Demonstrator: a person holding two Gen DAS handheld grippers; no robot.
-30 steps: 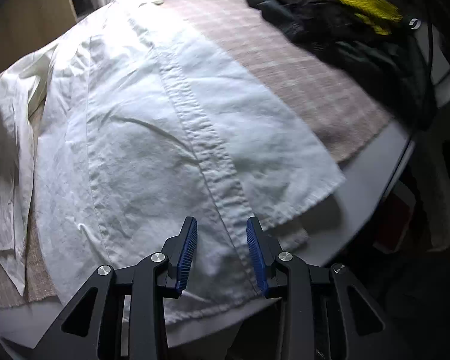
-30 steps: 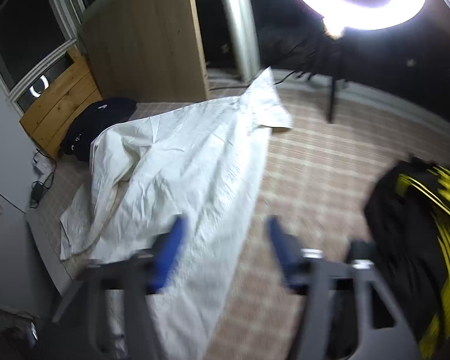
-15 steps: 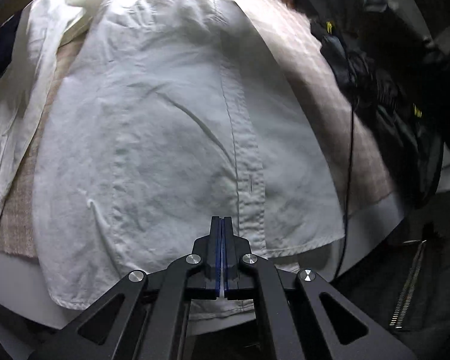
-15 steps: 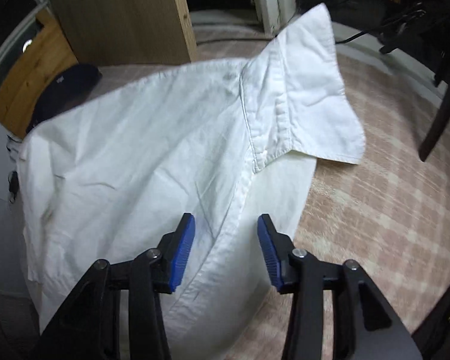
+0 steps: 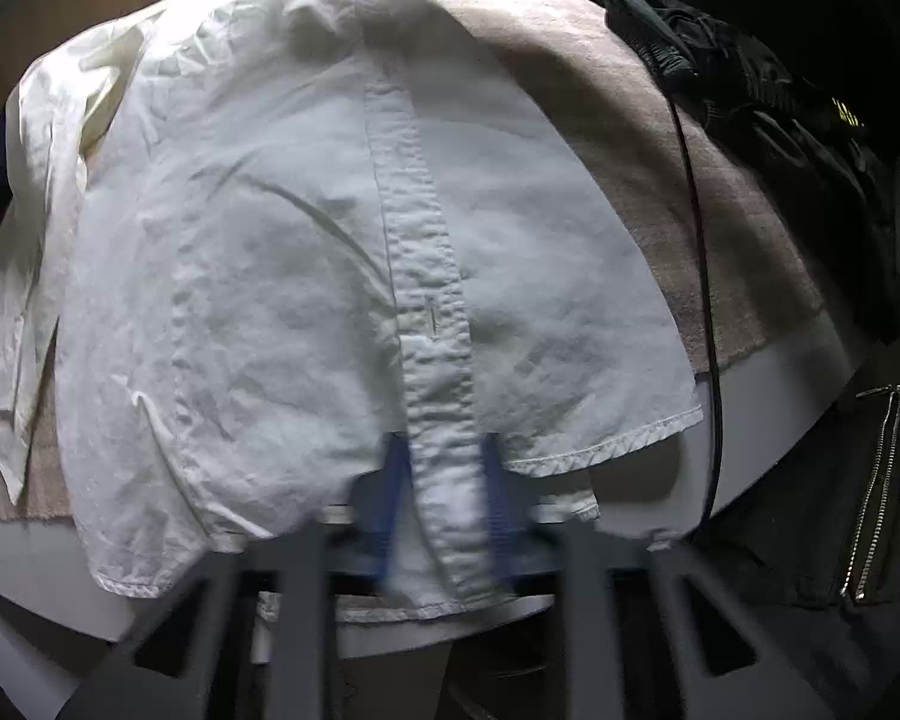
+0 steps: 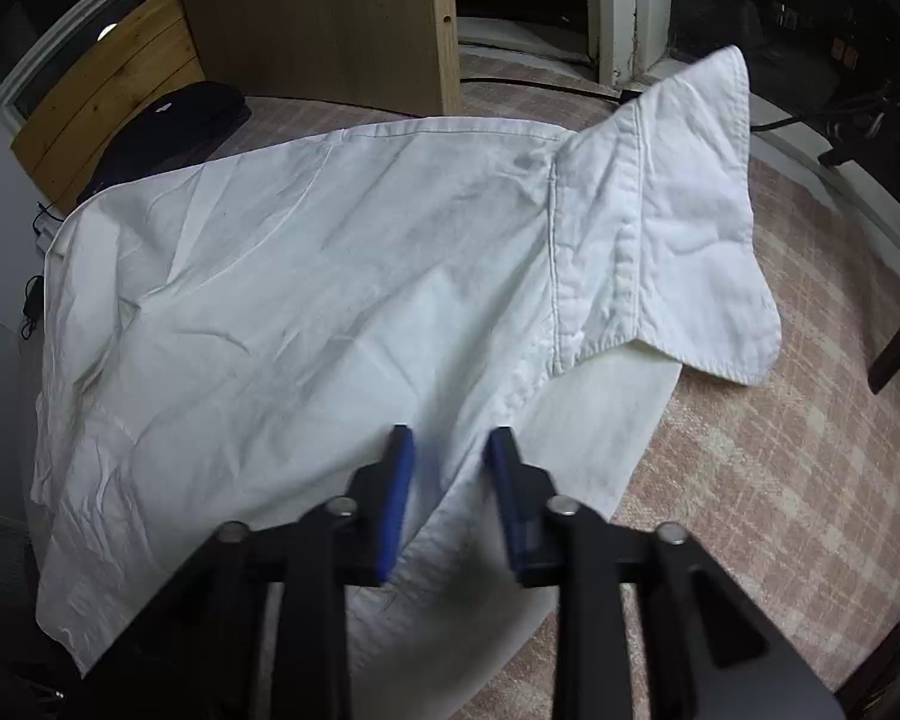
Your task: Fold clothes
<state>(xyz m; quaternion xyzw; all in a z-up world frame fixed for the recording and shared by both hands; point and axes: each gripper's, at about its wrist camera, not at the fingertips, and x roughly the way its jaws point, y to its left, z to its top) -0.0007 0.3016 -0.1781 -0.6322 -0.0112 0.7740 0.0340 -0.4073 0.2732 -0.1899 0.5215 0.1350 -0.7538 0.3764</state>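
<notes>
Left wrist view: white shirt point(image 5: 306, 252) spread on checked counter point(image 5: 660, 180); left claw point(image 5: 441, 516), shut half a second ago, is reopening astride hem placket; right claw point(image 6: 450, 480) is closing about collar-end placket; edge lift is pending

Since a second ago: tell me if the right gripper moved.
Yes. The right gripper dropped toward the white shirt, now near its collar, its jaws closing astride the front edge.

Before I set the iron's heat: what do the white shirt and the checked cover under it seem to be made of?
White shirt: looks like woven cotton or a cotton blend, matt, with soft creases and a puckered stitched placket. Checked cover: a coarser woven cloth in pink and cream, matt and slightly nubby. The fibre itself cannot be told by eye.
</notes>
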